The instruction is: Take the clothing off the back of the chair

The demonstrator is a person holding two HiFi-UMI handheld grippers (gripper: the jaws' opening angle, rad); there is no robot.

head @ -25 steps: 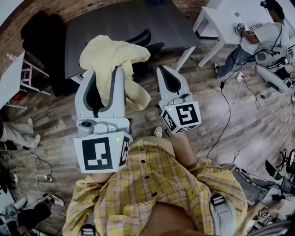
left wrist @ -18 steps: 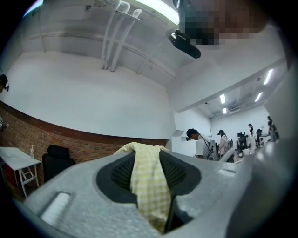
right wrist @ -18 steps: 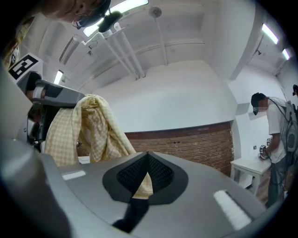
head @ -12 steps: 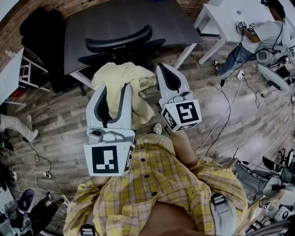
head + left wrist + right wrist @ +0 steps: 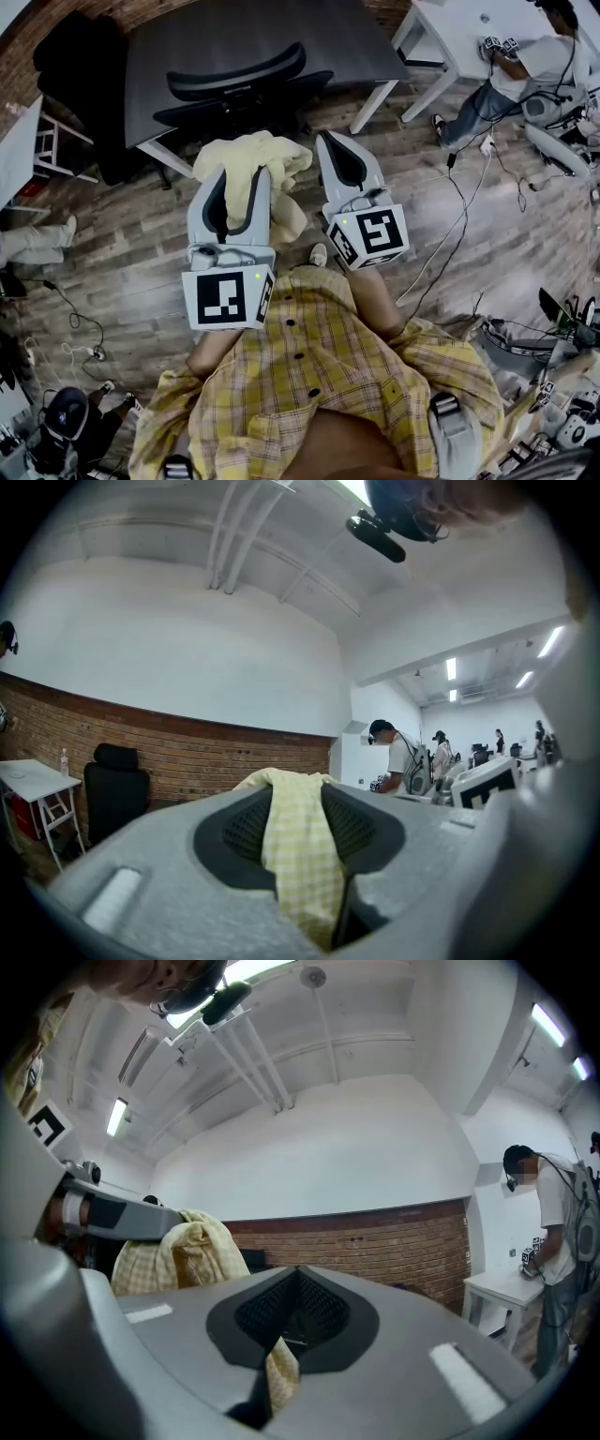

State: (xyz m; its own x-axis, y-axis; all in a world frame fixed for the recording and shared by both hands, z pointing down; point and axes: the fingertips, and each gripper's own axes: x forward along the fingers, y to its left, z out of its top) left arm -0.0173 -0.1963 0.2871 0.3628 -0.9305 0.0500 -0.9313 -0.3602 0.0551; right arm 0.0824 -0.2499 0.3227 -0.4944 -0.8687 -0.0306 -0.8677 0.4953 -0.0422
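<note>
A pale yellow checked garment (image 5: 258, 155) hangs bunched from my left gripper (image 5: 242, 173), which is shut on it; the cloth runs over the tips and down between the jaws (image 5: 300, 855). It is clear of the black office chair (image 5: 239, 80), whose backrest is bare. My right gripper (image 5: 325, 141) is level beside the garment, its tips together. In the right gripper view a strip of the yellow cloth (image 5: 279, 1377) shows low in the gap between the jaws; I cannot tell whether it is pinched. The bunched garment (image 5: 183, 1246) is at the left of that view.
The chair is tucked under a dark table (image 5: 281, 37). A white table (image 5: 469, 28) with a person (image 5: 525, 75) at it stands at the upper right. Cables (image 5: 450, 253) lie on the wooden floor. A white rack (image 5: 56, 155) is at the left.
My left gripper has come down and nearer to me with the garment. The chair's backrest, hidden behind the cloth before, now shows bare. The right gripper has stayed put.
</note>
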